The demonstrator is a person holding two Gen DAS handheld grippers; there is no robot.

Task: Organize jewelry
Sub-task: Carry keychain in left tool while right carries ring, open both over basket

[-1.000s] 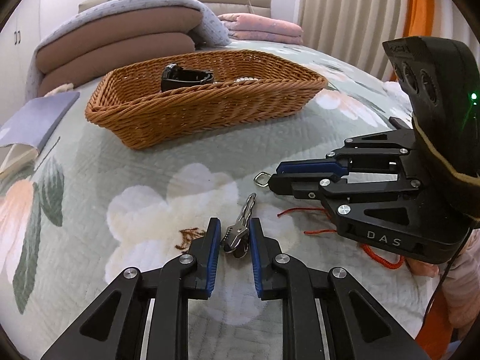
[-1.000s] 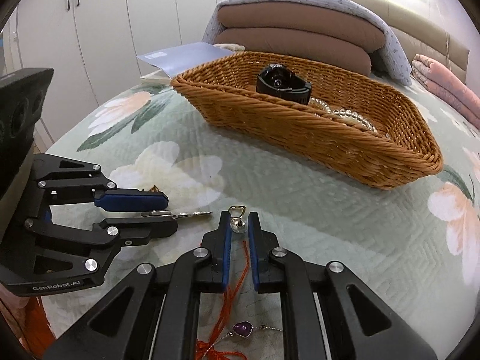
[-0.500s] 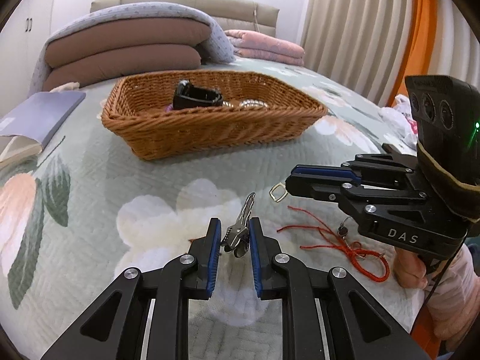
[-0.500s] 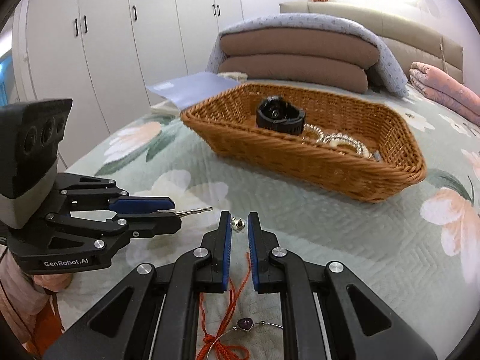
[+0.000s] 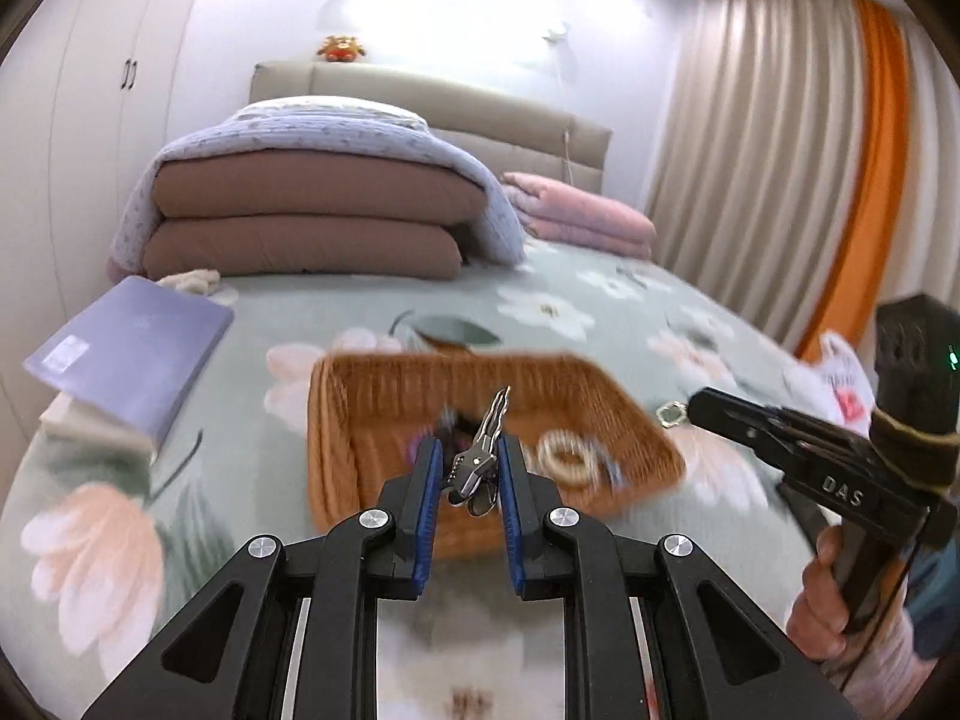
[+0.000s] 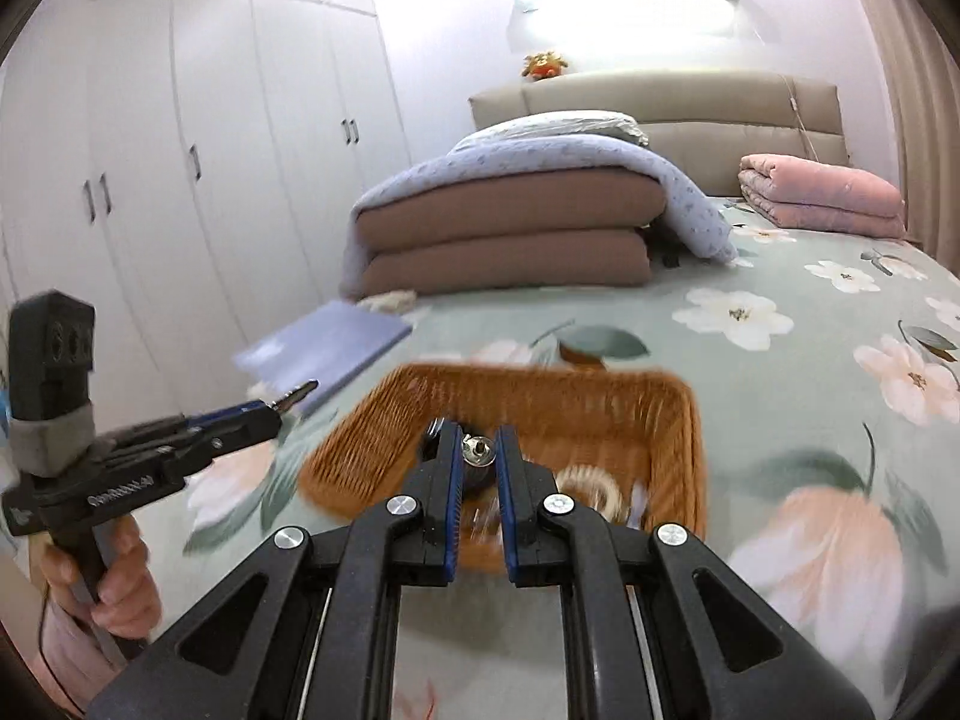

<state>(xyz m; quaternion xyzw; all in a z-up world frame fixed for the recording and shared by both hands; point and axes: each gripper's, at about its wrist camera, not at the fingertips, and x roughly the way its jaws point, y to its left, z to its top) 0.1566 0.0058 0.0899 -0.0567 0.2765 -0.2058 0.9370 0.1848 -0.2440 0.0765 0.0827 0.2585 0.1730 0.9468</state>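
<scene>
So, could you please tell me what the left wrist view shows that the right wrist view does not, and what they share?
Only the left wrist view shows the beige and orange curtains, the left tool from behind, shut on a bunch of keys, and the square metal clasp poking from the right tool's tip.

Only the right wrist view shows the white wardrobe doors and the right tool from behind, pinching a small silver piece.

Both show the wicker basket, purple book, folded quilts and headboard toy.
</scene>
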